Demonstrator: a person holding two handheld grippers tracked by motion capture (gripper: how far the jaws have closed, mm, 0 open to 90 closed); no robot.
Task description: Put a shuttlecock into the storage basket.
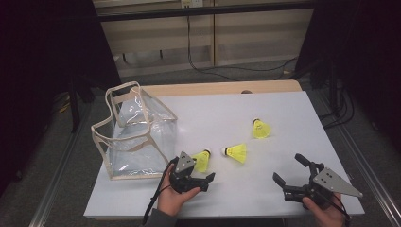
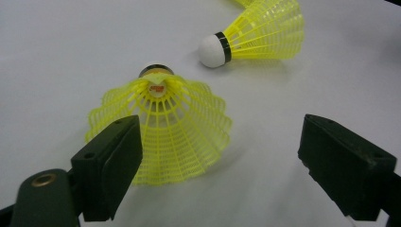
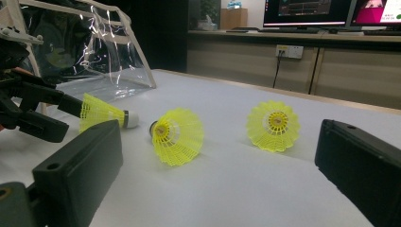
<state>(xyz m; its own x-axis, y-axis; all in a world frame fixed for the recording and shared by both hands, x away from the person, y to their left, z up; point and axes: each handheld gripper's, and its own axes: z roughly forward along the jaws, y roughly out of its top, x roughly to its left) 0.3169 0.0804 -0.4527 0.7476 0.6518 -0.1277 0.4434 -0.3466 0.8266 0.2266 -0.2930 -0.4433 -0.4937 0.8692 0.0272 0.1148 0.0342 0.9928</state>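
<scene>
Already lined up at lower centre of the high view, the left gripper [image 1: 201, 176] reaches for the nearest yellow shuttlecock [image 1: 202, 160], which lies on its side on the white table [image 1: 283, 109] just right of the clear bag [image 1: 135, 132]. Seen from the left gripper view, its jaws stand spread on either side of the mesh skirt [image 2: 165, 127], one beside the skirt's edge and the other well clear, so nothing is pinched yet. Two more shuttlecocks, the middle one [image 1: 235, 152] and the far one [image 1: 260, 128], lie farther right on the table. At lower right of the high view the right gripper [image 1: 289, 171] hangs wide open and holds nothing. Judging by the layout, packing has barely begun: the bag appears to hold no shuttlecock, and all three are left to grasp and carry across.
</scene>
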